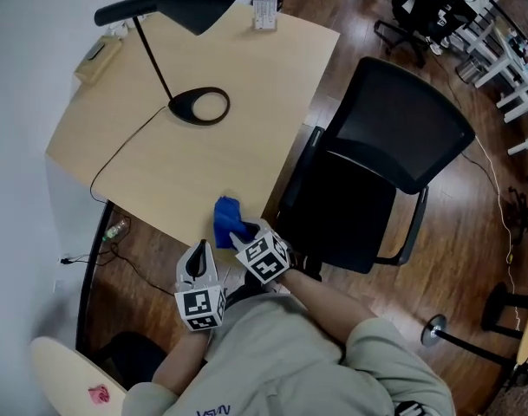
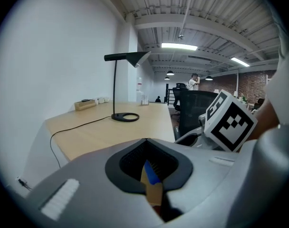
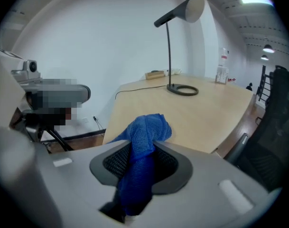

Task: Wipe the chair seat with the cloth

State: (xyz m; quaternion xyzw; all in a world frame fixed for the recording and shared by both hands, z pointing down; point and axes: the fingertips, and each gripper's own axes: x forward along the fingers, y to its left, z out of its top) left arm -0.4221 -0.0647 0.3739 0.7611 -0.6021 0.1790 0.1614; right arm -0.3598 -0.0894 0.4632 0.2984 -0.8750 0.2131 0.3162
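Head view has our right gripper (image 1: 242, 234) pinching the blue cloth (image 1: 225, 218) at the near edge of the desk (image 1: 185, 172), with the bunched end poking out past the jaws; the chair seat (image 1: 355, 219) lies off to the right of it, just beside the desk's edge and lower than the desk top, so we reckon the next move is a swing right and down. Meanwhile our left gripper (image 1: 200, 248) hangs beside it on the side away from the chair, jaws pressed together on nothing; the right hand is clearly the nearer one.
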